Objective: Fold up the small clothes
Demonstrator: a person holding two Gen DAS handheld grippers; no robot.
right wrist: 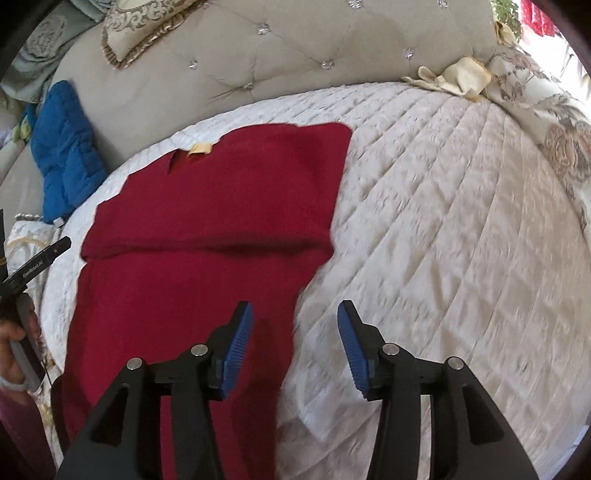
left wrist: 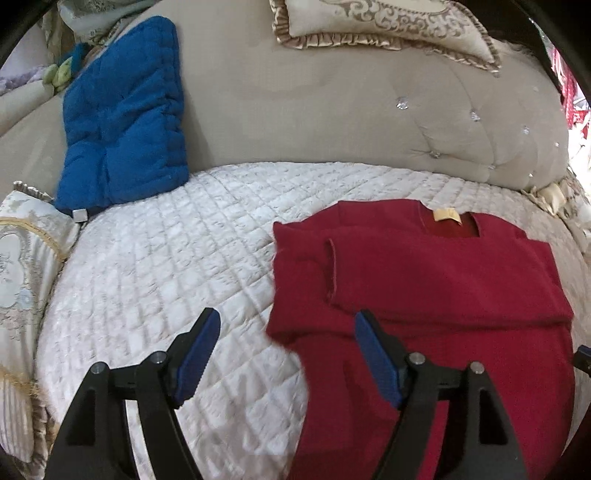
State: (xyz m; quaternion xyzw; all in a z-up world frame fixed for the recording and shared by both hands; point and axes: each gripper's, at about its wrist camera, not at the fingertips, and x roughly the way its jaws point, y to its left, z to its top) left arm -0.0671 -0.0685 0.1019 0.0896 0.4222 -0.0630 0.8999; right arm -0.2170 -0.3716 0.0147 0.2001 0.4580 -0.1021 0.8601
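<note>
On the near side, left gripper: its blue pads stood wide apart and held nothing; one finger hung over the white cover, the other over the left edge of the garment.
Right gripper: its jaws were also spread apart and empty, one pad over the red cloth and one over the cover beside it.
Red sweater: it lay flat on the quilted bedspread, partly folded, with one sleeve laid across the chest and a fold line across the middle.
Neck label: a small yellow tag showed at the collar, on the far end of the sweater.
Blue cushion: it leaned against the headboard, well apart from the sweater, to the left.
Headboard: beige and tufted, it rose behind the bedspread.
Frilled pillow: it rested at the top of the headboard, farthest away.
</note>
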